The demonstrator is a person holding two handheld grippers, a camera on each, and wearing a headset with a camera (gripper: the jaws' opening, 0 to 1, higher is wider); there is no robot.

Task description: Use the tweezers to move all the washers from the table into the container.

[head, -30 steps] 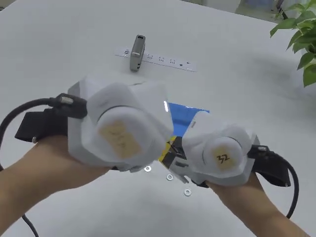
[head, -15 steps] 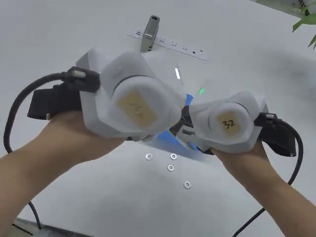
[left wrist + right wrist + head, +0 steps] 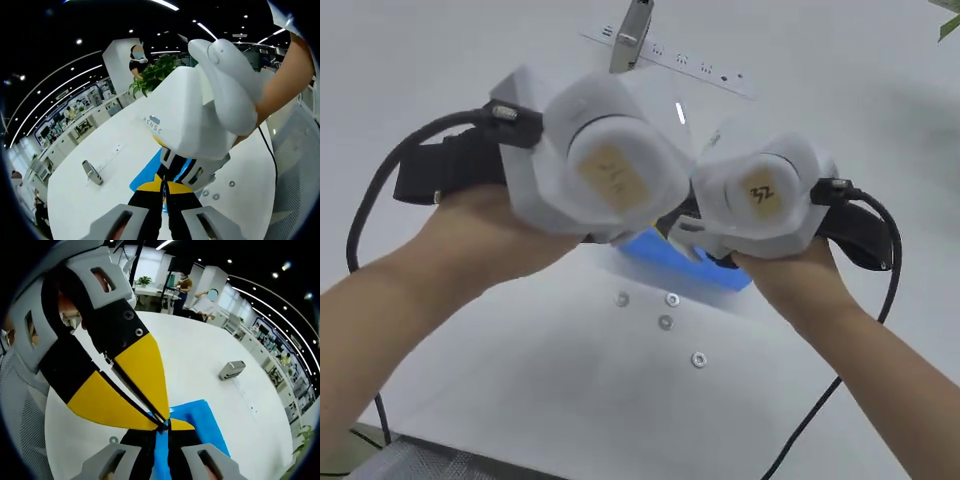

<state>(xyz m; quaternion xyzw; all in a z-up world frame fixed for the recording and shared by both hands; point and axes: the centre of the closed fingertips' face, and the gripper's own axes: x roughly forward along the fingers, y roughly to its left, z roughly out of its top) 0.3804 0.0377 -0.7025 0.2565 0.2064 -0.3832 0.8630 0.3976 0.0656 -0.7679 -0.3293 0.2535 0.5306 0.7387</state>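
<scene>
Left gripper (image 3: 164, 192) and right gripper (image 3: 163, 438) have lifted off the table (image 3: 520, 380), left clamped on the tweezers (image 3: 132, 390), right's jaws I can't call, and four washers (image 3: 665, 322) lie loose beside the blue container (image 3: 655, 252), so I judge transfer barely started.

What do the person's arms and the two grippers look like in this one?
The left gripper and right gripper have bulky white housings with rounded backs. Each carries a round tan sticker, and the right one's sticker reads 32. Black straps and black cables come off them. The fingers are grey and slotted, with black pads tipped yellow. The forearms are bare, with no sleeves.
</scene>
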